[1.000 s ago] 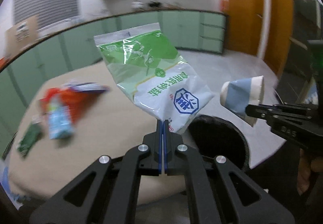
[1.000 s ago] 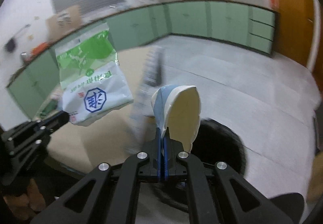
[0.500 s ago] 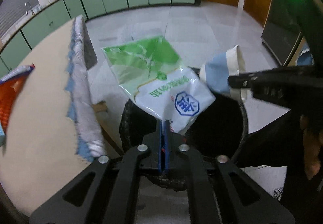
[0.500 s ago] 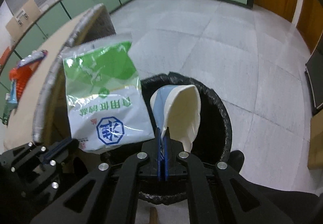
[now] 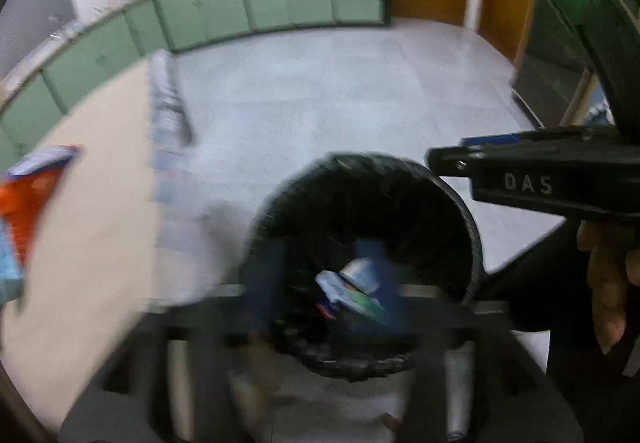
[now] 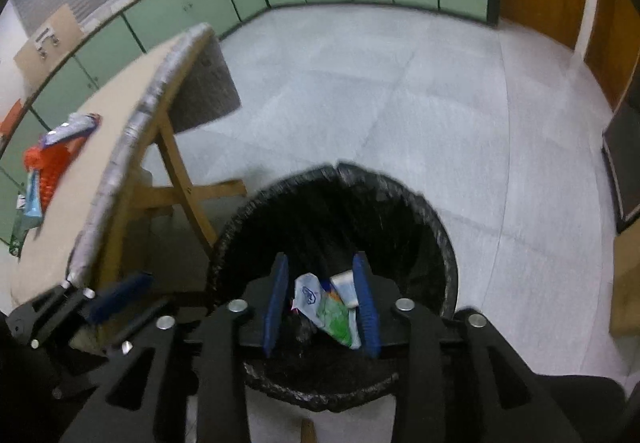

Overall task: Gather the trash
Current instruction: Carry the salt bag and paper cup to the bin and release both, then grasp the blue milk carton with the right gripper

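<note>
A round bin with a black liner (image 6: 416, 211) stands on the floor right under both grippers. Inside it lie the green-and-white bag (image 6: 330, 313) and the blue-and-white paper cup (image 6: 346, 287), also visible in the left wrist view as bag (image 5: 360, 303) and cup (image 5: 360, 271). My right gripper (image 6: 320, 303) hangs over the bin's mouth, its jaws opening with nothing gripped between them. My left gripper (image 5: 326, 295), blurred, is opening wide above the bin (image 5: 360, 195) and holds nothing. Each gripper shows in the other's view: right (image 5: 440, 163), left (image 6: 112, 299).
A beige-topped table (image 6: 100, 147) with wooden legs stands left of the bin. An orange wrapper (image 6: 52, 163) and a light blue packet (image 6: 32, 199) lie on it. Grey tiled floor spreads beyond, with green cabinets at the back. A hand (image 5: 608, 283) holds the right gripper.
Both grippers came down over the bin and went from shut to open. The bag and the cup left the jaws and now lie inside the bin.
</note>
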The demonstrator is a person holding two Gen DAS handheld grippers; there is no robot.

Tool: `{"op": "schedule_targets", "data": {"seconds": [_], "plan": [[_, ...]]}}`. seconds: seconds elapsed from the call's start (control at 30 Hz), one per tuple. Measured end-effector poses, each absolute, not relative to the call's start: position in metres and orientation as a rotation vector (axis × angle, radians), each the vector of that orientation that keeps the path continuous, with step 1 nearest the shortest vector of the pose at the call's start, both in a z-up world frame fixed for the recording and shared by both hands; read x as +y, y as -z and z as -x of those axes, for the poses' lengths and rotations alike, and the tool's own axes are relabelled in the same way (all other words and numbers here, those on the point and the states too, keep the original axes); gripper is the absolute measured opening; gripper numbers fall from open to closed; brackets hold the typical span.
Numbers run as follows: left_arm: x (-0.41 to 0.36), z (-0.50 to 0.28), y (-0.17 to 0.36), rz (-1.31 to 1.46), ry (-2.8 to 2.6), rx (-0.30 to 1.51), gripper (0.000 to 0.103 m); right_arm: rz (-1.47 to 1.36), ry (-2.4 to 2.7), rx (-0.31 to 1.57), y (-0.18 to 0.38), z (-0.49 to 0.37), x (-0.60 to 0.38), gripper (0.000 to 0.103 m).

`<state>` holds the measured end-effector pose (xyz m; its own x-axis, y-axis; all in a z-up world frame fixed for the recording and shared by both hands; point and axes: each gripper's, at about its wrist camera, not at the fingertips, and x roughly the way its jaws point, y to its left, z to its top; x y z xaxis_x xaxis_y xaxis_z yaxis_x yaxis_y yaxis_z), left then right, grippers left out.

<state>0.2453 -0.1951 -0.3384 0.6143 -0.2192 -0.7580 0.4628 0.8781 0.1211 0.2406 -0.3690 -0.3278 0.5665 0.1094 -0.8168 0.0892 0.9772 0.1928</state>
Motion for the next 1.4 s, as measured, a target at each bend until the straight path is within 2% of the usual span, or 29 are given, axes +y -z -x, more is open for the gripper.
{"op": "schedule_targets", "data": {"seconds": [0.03,0.1,0.17,0.23,0.3,0.47,0.6,0.63,0.87,0.97,1.27,1.3,1.33,1.4], "plan": [[-0.186,-0.24,0.328,-0.311,0.357,0.784,0.094,-0.211,-0.021,0.956,0.32,-0.24,-0.365,0.039],[-0.161,-0.233,0.306,-0.274,0.317,0.762,0.093,-0.181,-0.051,0.911,0.296,-0.237,-0.35,0.042],[-0.132,-0.227,0.29,-0.229,0.274,0.772,0.094,-0.159,-0.083,0.869,0.274,-0.235,-0.333,0.048],[-0.092,-0.219,0.273,-0.167,0.201,0.775,0.094,-0.14,-0.134,0.825,0.252,-0.234,-0.31,0.06],[-0.047,-0.21,0.261,-0.1,0.108,0.784,0.097,-0.133,-0.201,0.801,0.237,-0.234,-0.286,0.064],[0.049,-0.198,0.234,-0.053,-0.107,0.761,0.097,-0.06,-0.403,0.766,0.212,-0.242,-0.196,0.064],[0.113,-0.196,0.224,-0.047,-0.223,0.713,0.097,-0.026,-0.503,0.744,0.208,-0.254,-0.128,0.065],[0.126,-0.197,0.224,-0.05,-0.241,0.7,0.097,-0.013,-0.522,0.741,0.209,-0.259,-0.106,0.068],[0.178,-0.208,0.231,-0.067,-0.272,0.679,0.097,0.08,-0.546,0.74,0.233,-0.274,-0.009,0.07],[0.196,-0.219,0.238,-0.043,-0.258,0.686,0.097,0.099,-0.513,0.771,0.253,-0.284,0.015,0.077],[0.238,-0.236,0.259,-0.02,-0.2,0.701,0.097,0.15,-0.4,0.858,0.299,-0.32,0.053,0.076],[0.242,-0.238,0.261,-0.021,-0.192,0.704,0.097,0.138,-0.401,0.877,0.303,-0.324,0.053,0.063],[0.244,-0.24,0.263,-0.023,-0.188,0.704,0.097,0.114,-0.406,0.897,0.305,-0.327,0.049,0.057],[0.25,-0.244,0.268,-0.02,-0.168,0.703,0.097,0.081,-0.403,0.884,0.301,-0.327,0.04,0.056]]}}
